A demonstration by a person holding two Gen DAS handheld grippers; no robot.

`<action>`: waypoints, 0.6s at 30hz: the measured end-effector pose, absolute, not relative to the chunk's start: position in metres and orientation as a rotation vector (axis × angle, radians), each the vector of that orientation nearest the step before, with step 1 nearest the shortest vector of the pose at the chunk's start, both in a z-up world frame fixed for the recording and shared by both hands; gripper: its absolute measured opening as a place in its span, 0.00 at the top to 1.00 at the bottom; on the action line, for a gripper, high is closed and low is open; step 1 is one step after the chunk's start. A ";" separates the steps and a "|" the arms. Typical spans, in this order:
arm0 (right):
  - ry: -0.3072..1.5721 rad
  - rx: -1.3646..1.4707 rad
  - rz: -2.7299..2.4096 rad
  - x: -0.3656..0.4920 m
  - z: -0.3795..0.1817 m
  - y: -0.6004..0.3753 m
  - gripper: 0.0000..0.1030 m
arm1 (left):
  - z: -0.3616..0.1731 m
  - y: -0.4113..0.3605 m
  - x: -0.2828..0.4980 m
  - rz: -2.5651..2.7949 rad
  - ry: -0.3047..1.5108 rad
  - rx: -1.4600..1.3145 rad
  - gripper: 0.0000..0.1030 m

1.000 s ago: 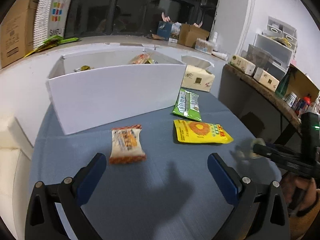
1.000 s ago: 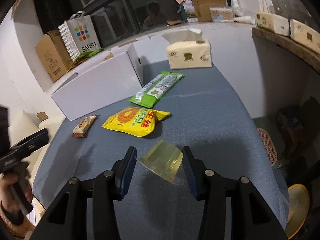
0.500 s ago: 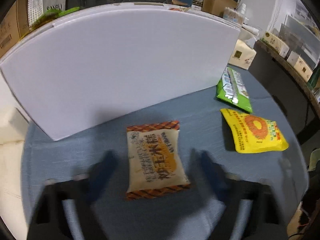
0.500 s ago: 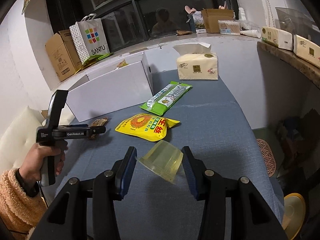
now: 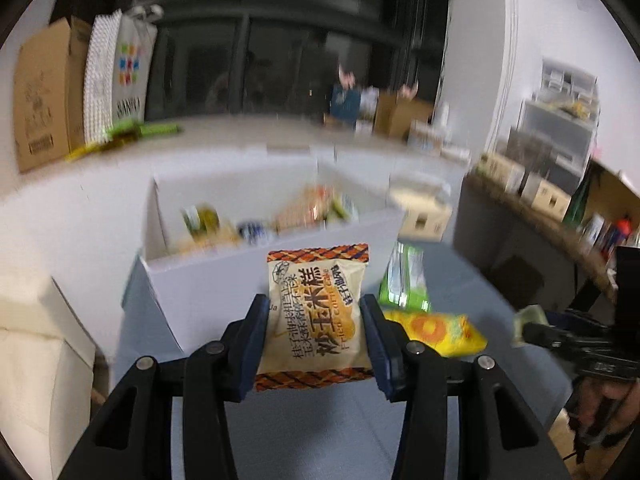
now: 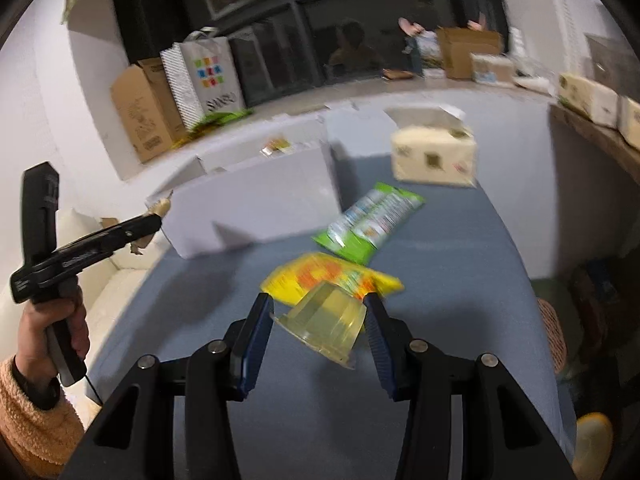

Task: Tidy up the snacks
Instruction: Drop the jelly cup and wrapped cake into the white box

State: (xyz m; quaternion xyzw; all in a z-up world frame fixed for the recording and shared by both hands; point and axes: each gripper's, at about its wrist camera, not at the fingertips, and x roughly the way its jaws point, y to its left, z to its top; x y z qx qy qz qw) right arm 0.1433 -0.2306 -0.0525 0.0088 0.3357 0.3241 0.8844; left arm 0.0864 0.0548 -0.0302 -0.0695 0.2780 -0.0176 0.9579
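Left wrist view: at the left of the frame stands the open white box (image 5: 224, 280), its near wall facing the camera and its opening, where blurred packets already lie, in the middle of the frame. The left gripper (image 5: 316, 338) at lower centre has just been closing and is now clamped on the corn-cake packet (image 5: 316, 316), which stands between the blue pads with its long axis running up the frame, its top edge overlapping the box's near rim. So the box lies straight ahead of this gripper and just beyond the packet; I judge the coming move to be a short carry forward over that rim, and the left hand is the nearer of the two to it. To the right, on the blue tabletop (image 5: 328, 432), lie a green packet (image 5: 404, 284) and, nearer, a yellow packet (image 5: 436, 330), both still outside the box. At the far right edge the other handheld tool shows, blurred. Right wrist view: the person's left hand (image 6: 60, 332) is at the left edge, holding its tool with the nose up against the box's left corner. The right gripper (image 6: 318, 320) at lower centre grips a clear yellowish jelly cup (image 6: 326, 318), tilted, rim toward the lower part of the frame. From here the box sits to the upper left, well apart, beyond the yellow packet.
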 end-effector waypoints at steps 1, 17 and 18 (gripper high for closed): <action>0.682 0.017 0.689 0.148 -0.044 -0.223 0.51 | -0.020 0.058 0.086 -0.037 0.542 -0.140 0.51; 0.629 -0.078 0.757 0.287 0.051 -0.048 0.51 | 0.032 0.134 0.210 0.042 0.531 -0.174 0.51; 0.638 -0.090 0.754 0.295 0.050 -0.039 0.51 | 0.029 0.137 0.218 0.056 0.543 -0.171 0.51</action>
